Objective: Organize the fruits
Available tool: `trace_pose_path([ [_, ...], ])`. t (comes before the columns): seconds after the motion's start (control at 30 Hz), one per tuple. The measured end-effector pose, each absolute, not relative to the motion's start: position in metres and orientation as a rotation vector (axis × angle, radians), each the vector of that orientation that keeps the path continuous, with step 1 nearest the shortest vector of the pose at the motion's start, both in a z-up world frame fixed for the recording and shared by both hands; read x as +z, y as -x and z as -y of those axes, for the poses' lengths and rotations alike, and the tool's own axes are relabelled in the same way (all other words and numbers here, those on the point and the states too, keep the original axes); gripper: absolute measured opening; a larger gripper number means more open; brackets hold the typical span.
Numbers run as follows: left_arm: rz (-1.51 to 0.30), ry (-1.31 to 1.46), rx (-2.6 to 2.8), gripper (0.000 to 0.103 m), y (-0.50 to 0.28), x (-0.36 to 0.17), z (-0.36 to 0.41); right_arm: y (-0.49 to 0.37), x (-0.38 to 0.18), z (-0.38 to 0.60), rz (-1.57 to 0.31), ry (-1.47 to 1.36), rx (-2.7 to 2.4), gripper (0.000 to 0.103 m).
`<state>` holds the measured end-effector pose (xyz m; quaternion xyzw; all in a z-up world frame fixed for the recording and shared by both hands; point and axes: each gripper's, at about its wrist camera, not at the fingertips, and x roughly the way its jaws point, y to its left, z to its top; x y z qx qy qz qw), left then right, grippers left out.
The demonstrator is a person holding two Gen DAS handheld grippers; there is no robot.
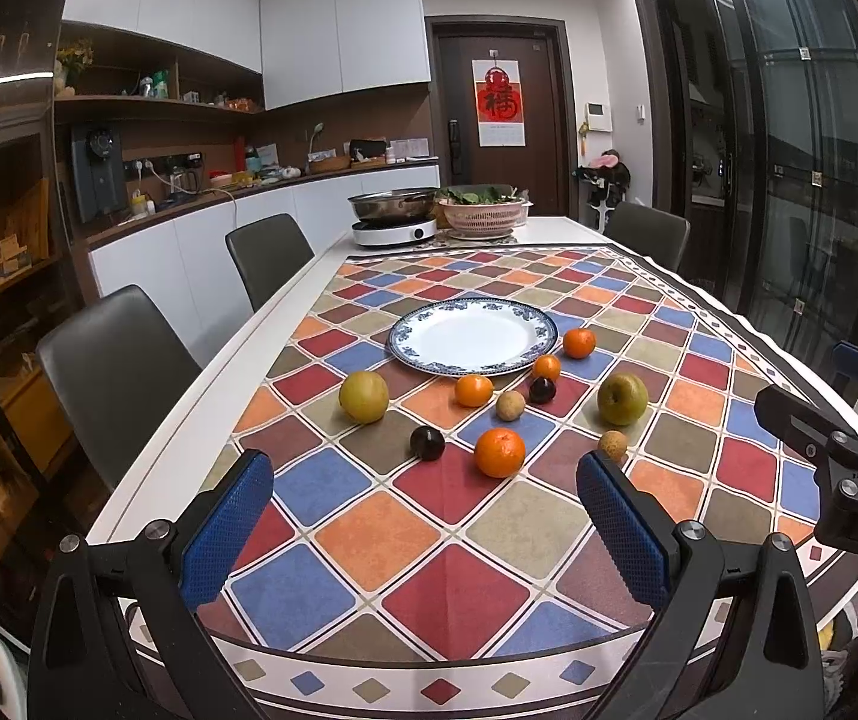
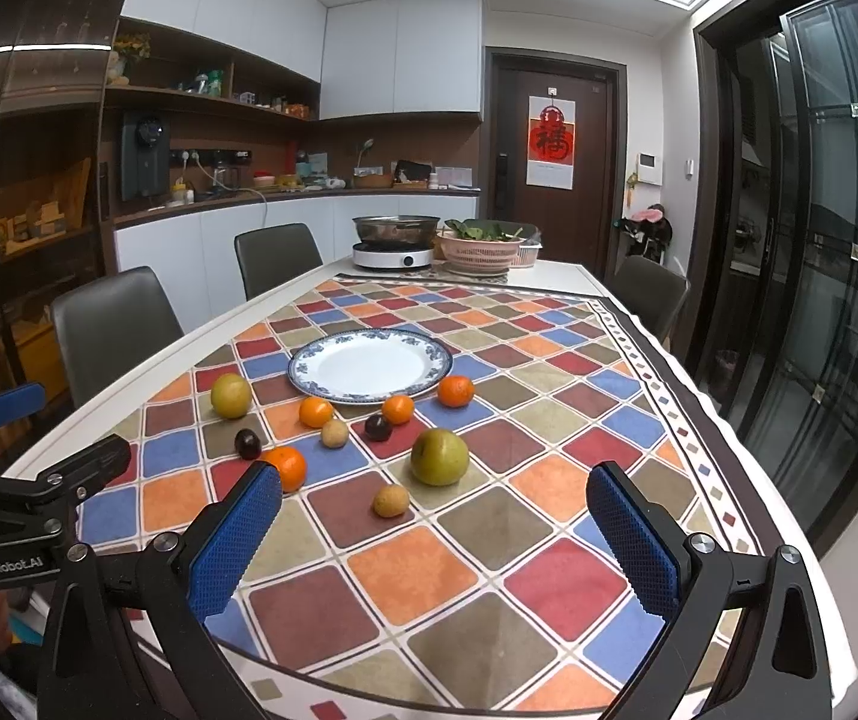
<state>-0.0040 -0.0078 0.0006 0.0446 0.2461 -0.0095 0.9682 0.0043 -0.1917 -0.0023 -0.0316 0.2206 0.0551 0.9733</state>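
Right tool (image 1: 837, 414) cropped at frame edge, shelf items (image 2: 219, 84) indistinct

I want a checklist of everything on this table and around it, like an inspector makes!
Surface: table with checkered multicoloured tablecloth, fruit scattered on it.
Job's things: empty white plate with blue rim; four orange tangerines, nearest; two yellow-green pears; two dark plums; two small tan round fruits.
Clutter: steel pot on white cooker; pink basket of greens.
Grippers: left tool open, empty; right tool open, empty.
Cables: white cord on the counter.
Surroundings: grey chairs, cabinets, dark door.
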Motion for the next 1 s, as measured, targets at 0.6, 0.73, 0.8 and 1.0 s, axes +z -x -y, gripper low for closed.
trace_pose_path([
  [0.6,-0.498,-0.089,-0.020,0.103,0.0044,0.0017,0.0074,-0.0035,0.0008,0.1916,-0.440,0.064,0.114,0.102],
  [0.73,-0.498,-0.089,-0.021,0.103,0.0047,0.0018,0.0080,-0.0035,0.0011,0.1917,-0.438,0.065,0.114,0.102],
  [0.8,-0.497,-0.089,-0.020,0.103,0.0045,0.0015,0.0074,-0.0034,0.0007,0.1921,-0.439,0.064,0.115,0.102],
  [1.0,-0.497,-0.089,-0.020,0.103,0.0046,0.0014,0.0074,-0.0032,0.0006,0.1920,-0.438,0.064,0.114,0.102],
])
